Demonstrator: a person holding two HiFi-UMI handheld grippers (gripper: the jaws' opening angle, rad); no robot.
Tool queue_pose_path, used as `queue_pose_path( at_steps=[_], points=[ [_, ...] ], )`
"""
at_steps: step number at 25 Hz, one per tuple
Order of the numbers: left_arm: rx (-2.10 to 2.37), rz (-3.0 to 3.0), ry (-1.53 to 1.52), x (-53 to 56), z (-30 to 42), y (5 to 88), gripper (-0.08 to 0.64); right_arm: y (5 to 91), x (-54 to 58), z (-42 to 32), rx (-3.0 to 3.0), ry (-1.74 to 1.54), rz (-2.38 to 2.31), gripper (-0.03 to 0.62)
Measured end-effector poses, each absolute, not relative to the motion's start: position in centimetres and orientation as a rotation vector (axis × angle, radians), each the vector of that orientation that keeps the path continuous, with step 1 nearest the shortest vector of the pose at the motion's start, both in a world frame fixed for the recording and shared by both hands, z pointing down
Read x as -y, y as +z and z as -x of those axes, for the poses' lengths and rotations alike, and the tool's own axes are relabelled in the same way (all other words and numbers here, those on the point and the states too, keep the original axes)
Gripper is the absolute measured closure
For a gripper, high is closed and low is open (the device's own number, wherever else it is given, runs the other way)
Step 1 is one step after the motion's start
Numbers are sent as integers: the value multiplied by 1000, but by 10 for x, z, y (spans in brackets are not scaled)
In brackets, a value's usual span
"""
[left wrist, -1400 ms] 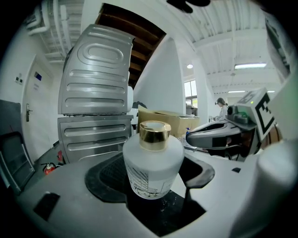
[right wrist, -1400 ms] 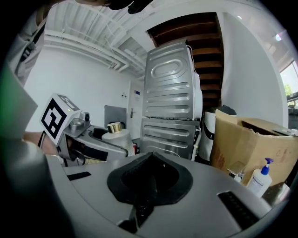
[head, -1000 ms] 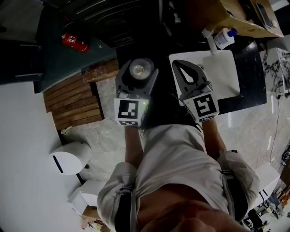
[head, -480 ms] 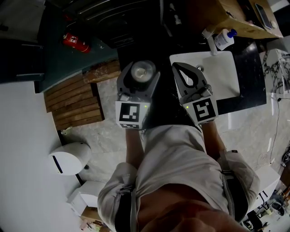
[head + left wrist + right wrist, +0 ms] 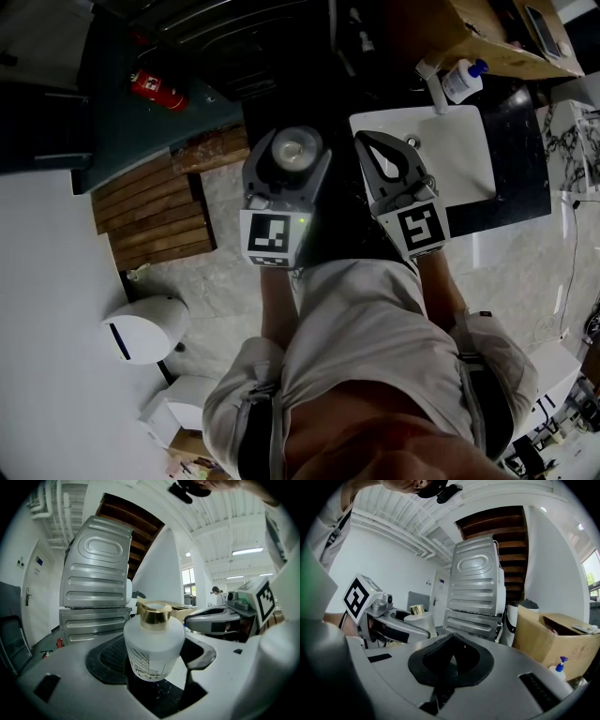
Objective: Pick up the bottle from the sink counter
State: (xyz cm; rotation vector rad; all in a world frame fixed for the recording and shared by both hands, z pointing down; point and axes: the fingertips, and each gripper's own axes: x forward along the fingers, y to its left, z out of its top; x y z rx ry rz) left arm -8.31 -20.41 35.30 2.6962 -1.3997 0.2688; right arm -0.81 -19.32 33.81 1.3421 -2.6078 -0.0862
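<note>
My left gripper (image 5: 289, 142) is clamped on the bottle (image 5: 153, 641). It has a frosted white body and a gold cap, and it stands upright between the two jaws, which press on its sides. In the head view it sits left of the white sink (image 5: 464, 155). My right gripper (image 5: 451, 656) is just beside it over the sink's left edge, jaws pressed together with nothing between them. A blue-capped bottle (image 5: 464, 79) stands behind the sink.
</note>
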Motion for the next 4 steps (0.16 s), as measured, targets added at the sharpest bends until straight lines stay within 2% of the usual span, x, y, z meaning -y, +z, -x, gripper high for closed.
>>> queue_pose_path(
  at_steps=[4],
  points=[
    [1398, -2693, 274, 206, 81, 356, 230, 341, 195, 6, 2597, -37, -1355, 601]
  ],
)
